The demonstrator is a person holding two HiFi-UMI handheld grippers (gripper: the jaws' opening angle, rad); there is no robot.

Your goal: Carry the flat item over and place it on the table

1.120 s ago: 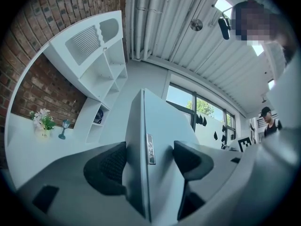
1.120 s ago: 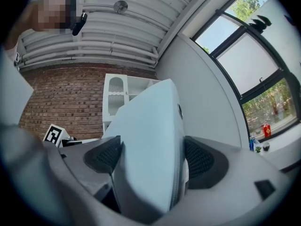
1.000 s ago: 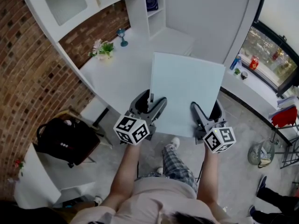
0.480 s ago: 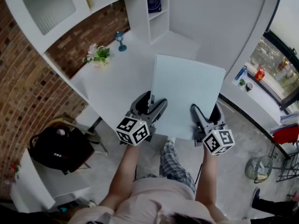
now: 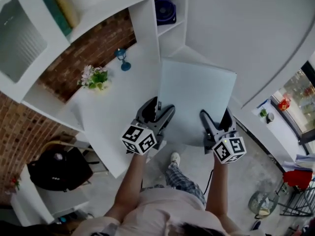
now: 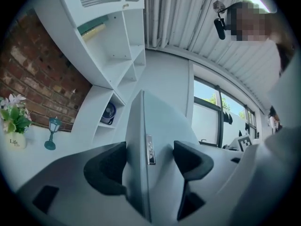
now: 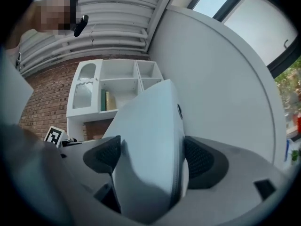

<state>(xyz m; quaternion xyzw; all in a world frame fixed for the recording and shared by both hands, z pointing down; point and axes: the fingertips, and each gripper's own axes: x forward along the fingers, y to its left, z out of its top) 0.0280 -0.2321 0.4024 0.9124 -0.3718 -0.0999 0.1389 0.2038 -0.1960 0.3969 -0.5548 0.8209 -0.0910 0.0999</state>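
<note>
The flat item [image 5: 196,96] is a pale blue-white panel held level above the white table [image 5: 113,117], near its right end. My left gripper [image 5: 156,113] is shut on its near edge at the left, and my right gripper [image 5: 217,123] is shut on the same edge at the right. In the left gripper view the panel [image 6: 157,126] stands edge-on between the dark pads [image 6: 107,166] of that gripper [image 6: 149,158]. The right gripper view shows the item [image 7: 150,140] filling the gap of that gripper [image 7: 151,158], with both pads pressed against it.
A small flower pot [image 5: 93,77] and a blue goblet-shaped ornament [image 5: 122,60] stand at the table's back. A white shelf unit holding a blue fan [image 5: 165,10] rises just beyond. A black bag [image 5: 54,168] sits on a chair at the lower left, by a brick wall [image 5: 93,45].
The person has stepped forward: table, shelf unit and fan have drawn closer and the panel now reaches further over the table. Both grippers keep the same hold.
</note>
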